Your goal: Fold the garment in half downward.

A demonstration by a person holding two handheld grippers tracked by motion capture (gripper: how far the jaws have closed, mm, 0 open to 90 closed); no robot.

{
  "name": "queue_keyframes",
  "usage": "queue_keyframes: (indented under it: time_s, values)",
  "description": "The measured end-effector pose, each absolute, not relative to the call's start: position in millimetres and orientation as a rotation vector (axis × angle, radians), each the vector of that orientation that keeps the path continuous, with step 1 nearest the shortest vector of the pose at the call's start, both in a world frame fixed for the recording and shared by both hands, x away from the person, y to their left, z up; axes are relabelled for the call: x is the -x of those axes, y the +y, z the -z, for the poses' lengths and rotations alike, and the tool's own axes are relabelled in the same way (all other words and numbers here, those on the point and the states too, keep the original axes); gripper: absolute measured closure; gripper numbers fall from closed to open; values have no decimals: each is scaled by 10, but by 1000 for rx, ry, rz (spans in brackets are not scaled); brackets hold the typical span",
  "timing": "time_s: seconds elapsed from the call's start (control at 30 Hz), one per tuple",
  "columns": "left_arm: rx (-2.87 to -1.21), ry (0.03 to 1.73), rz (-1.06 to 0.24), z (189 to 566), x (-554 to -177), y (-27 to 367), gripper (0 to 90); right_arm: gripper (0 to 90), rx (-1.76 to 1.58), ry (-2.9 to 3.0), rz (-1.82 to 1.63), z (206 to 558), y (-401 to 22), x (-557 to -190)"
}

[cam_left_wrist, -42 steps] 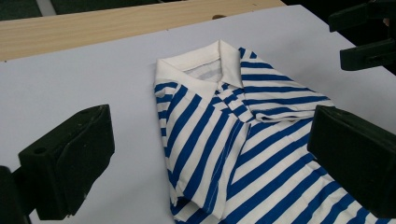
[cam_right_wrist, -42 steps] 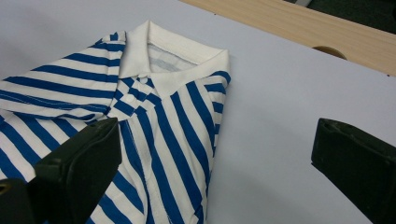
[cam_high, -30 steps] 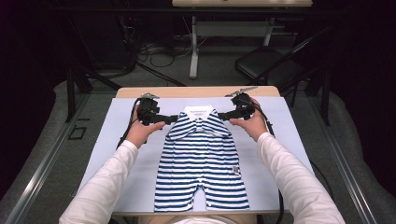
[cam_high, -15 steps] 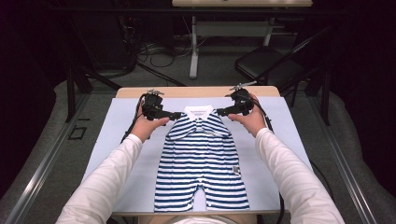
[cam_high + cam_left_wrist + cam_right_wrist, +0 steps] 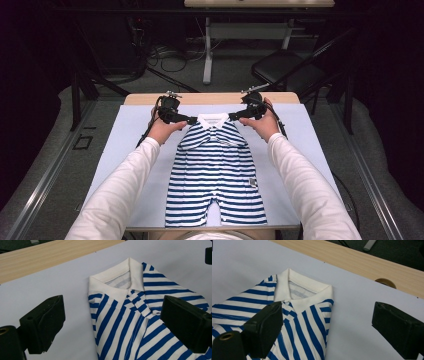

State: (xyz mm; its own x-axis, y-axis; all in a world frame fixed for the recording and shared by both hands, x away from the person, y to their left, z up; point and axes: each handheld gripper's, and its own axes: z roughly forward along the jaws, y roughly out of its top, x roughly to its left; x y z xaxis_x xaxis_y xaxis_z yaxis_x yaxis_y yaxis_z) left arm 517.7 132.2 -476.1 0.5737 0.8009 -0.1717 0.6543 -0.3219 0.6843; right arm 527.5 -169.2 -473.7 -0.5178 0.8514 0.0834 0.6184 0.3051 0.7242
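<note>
We note one blue-and-white striped short-sleeved baby romper with a white collar (image 5: pixel 216 170) lying flat and face up on the pale blue sheet (image 5: pixel 120 145) that covers the wooden table (image 5: pixel 145 98), collar towards the far edge, legs towards the near edge, roughly midway between the left and right edges. Both sleeves look folded inward over the chest, which we read as a fold in progress. At the left shoulder, the left gripper (image 5: pixel 189 119) is held low and level, pointing inward at the collar; in the left gripper view its two black jaws stand well apart astride the shoulder edge of the romper (image 5: pixel 140 322), one over bare sheet, one over striped cloth, pads not pressing. They have just been closing slightly, with the fabric edge between them. At the right shoulder, the right gripper (image 5: pixel 235 116) mirrors this: jaws wide, one over the stripes (image 5: pixel 294 322), one over the sheet (image 5: pixel 352 322), likewise just closing a little, nothing pinched yet. We judge the symmetric placement is meant for taking both shoulders at once. Count: one romper, one sheet, two grippers, four jaws, one black folding chair (image 5: pixel 285 75) beyond the far edge.
</note>
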Motion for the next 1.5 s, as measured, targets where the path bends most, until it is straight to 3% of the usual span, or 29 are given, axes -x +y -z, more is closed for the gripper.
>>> queue_keyframes:
  time_s: [0.83,1.5]
  values:
    - [-2023,1281,-276,4919,-5371,1222,195,156,-1423,2211,-957,4937,-1505,-5422]
    - [-1981,1357,-314,5066,-5433,1158,335,300,-1485,2177,-949,5145,-1450,-5495]
